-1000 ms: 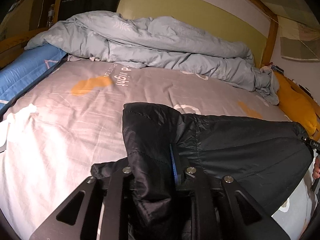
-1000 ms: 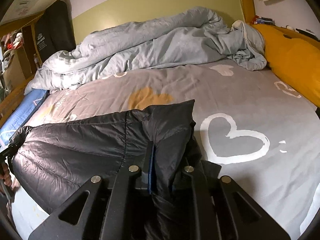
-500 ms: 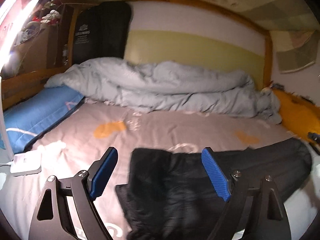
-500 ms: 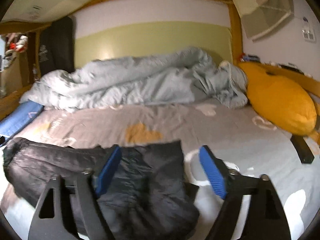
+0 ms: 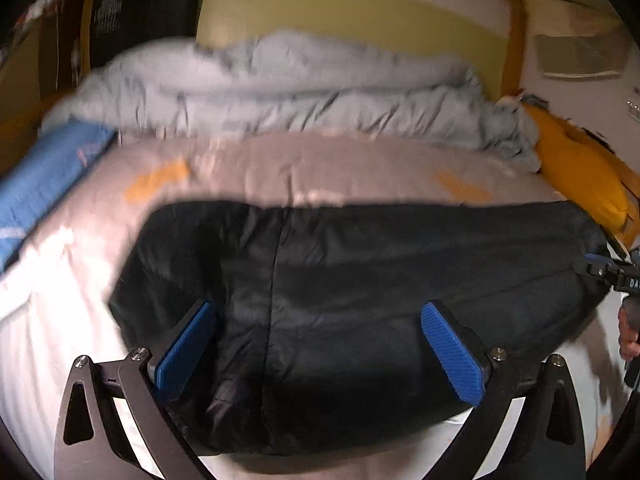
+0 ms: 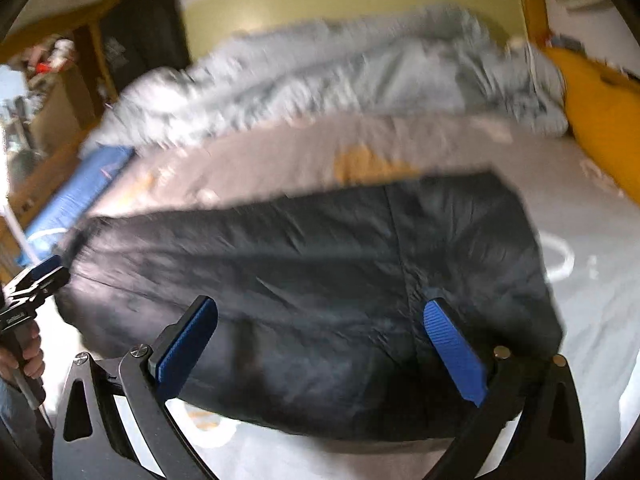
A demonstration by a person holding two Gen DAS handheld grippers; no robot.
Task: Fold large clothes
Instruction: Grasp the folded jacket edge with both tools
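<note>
Spreading wide over the cloth, the left hand-held gripper has just been opening, and its blue pads now stand far apart with nothing pinched between them. Below and between those pads lies the black jacket, loose on the bed, not pressed by either pad.

Same story on the other side: the right hand-held gripper has just been opening too, jaws as wide as they go, and the padded black fabric shows between its fingers without being clamped. From the right wrist view the jacket stretches as a long folded band across the near part of the bed, one seam running down it toward the right pad.

Each gripper peeks into the other's view: the right one at the far right edge of the left camera, with a hand gripping its handle, and the left one at the far left edge of the right camera, again with fingers wrapped round the handle.

Moving outward, the bed sheet is grey-pink with orange patches and a white heart outline. Behind the jacket a rumpled grey duvet is heaped along the headboard. A blue pillow sits at the left, an orange cushion at the right. Both views are blurred.
</note>
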